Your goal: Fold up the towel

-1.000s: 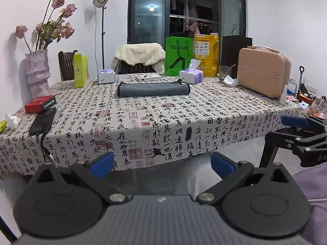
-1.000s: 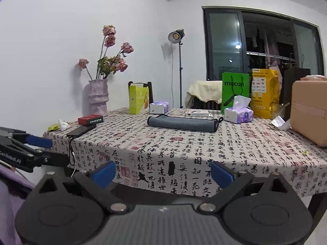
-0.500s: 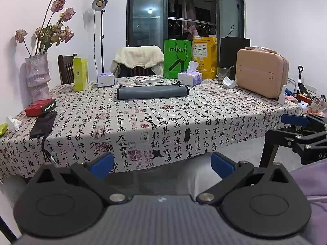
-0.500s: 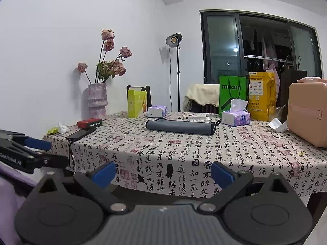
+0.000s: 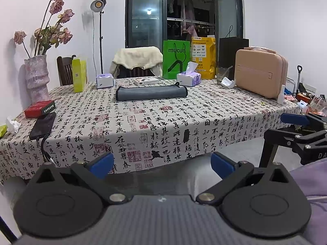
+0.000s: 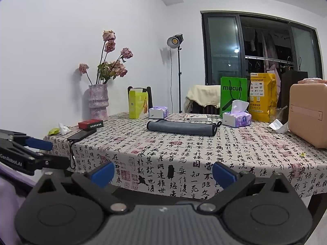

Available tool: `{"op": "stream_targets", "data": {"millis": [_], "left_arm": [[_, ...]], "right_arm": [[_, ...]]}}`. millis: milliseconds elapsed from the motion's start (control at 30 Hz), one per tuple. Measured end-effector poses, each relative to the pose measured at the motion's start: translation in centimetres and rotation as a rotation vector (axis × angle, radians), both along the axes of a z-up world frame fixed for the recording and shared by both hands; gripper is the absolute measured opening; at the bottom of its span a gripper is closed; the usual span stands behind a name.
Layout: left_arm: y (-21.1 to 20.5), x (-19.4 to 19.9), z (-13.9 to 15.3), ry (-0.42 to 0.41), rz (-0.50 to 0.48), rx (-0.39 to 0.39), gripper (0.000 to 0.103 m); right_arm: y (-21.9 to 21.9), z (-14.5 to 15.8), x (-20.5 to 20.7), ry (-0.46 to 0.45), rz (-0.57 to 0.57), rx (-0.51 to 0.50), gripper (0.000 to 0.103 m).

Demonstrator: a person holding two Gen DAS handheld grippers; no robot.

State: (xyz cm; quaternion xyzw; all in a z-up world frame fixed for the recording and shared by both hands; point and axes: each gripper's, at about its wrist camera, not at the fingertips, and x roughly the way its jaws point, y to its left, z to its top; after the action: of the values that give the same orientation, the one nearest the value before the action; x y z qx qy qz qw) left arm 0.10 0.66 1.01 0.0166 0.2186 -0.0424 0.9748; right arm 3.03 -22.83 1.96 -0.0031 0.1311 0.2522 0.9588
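We hold the left gripper (image 5: pixel 161 164) and right gripper (image 6: pixel 162 172) spread wide, grasping nothing, short of the table (image 5: pixel 214 120). The grey towel (image 5: pixel 151 92) lies far across it, a long flat dark-edged bundle.

White walls (image 6: pixel 61 40) enclosed the room, where a desk (image 5: pixel 204 110) in a calligraphy-print cloth stood before dark sliding glass doors (image 5: pixel 147 20). A lit studio lamp (image 6: pixel 174 40) rose beside a chair (image 5: pixel 137 61) draped in cream fabric.
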Motion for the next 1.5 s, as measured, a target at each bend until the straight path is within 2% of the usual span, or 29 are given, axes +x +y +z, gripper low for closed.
{"op": "stream_targets", "data": {"millis": [1500], "left_arm": [[-0.18,0.03,0.07,-0.002,-0.006,0.002,0.103]], "right_arm": [[0.47,0.06,-0.07,-0.002,0.011,-0.005,0.103]]}}
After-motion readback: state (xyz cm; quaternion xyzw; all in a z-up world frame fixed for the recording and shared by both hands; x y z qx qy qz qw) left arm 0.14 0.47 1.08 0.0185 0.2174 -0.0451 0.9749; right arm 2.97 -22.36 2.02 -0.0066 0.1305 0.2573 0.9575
